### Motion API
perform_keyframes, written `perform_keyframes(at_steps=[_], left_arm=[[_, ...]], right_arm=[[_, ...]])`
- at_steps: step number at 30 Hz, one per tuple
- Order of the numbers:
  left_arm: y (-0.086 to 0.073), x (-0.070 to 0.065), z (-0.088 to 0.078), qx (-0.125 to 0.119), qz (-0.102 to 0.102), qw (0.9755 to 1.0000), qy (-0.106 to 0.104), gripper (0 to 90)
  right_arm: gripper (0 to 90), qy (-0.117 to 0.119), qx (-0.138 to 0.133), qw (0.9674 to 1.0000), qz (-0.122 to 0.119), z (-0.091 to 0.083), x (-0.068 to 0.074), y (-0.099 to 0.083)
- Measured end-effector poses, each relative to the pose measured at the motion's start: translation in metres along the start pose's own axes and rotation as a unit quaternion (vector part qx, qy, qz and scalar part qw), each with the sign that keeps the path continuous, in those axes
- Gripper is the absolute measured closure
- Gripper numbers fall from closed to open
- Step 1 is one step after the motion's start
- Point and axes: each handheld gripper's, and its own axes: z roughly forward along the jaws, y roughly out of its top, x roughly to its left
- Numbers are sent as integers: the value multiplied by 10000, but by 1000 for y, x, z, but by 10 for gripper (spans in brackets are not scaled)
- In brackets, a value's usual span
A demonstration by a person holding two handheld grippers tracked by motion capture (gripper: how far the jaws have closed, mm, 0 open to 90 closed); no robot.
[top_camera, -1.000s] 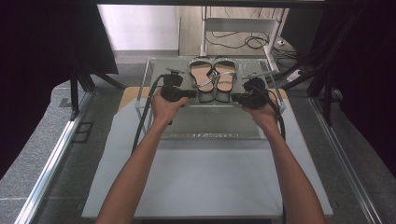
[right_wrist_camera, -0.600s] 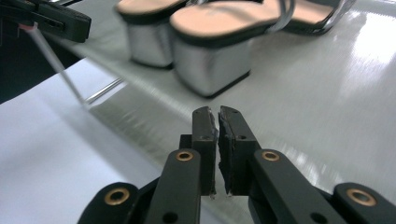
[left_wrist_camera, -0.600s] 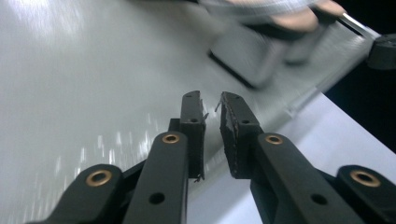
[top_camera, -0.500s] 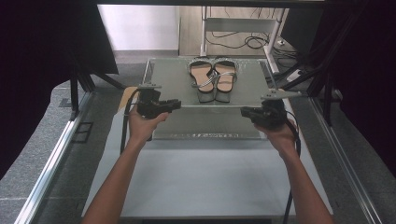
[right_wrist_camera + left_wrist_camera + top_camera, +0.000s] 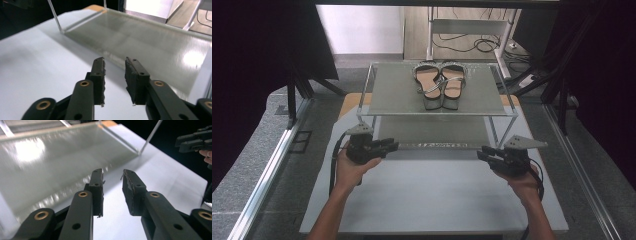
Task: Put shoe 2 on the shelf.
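Held the left gripper [image 5: 393,145] near the left front corner of the rack [image 5: 377,95], over the white worktop [image 5: 437,200]; jaws parted a little, gripping nothing. Held the right gripper [image 5: 482,153] near the rack's right front corner, jaws likewise parted and empty. Kept a pair of sandals [image 5: 439,82] side by side on the rack's top shelf, toward its back edge.

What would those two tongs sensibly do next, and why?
Probably hold off the rack, or set down on the white table. The pair of sandals already lies side by side on the rack's top shelf. The left tongs and right tongs hang low in front of the lower shelf, jaws apart with nothing between them, so I see nothing left to carry.
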Motion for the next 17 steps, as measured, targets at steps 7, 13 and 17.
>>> perform_keyframes(at_steps=[7, 13, 17], left_arm=[[-26, -4, 3, 250, 63, 9997, 34, 600], [-35, -3, 7, 335, 57, 9994, -7, 519], [-40, -4, 8, 415, 111, 9990, 79, 382]], right_arm=[[571, 10, 23, 10000, 32, 0, 7, -26], [477, 47, -6, 9999, 134, 0, 9, -27], [392, -144, -4, 9996, 262, -1, 7, -36]])
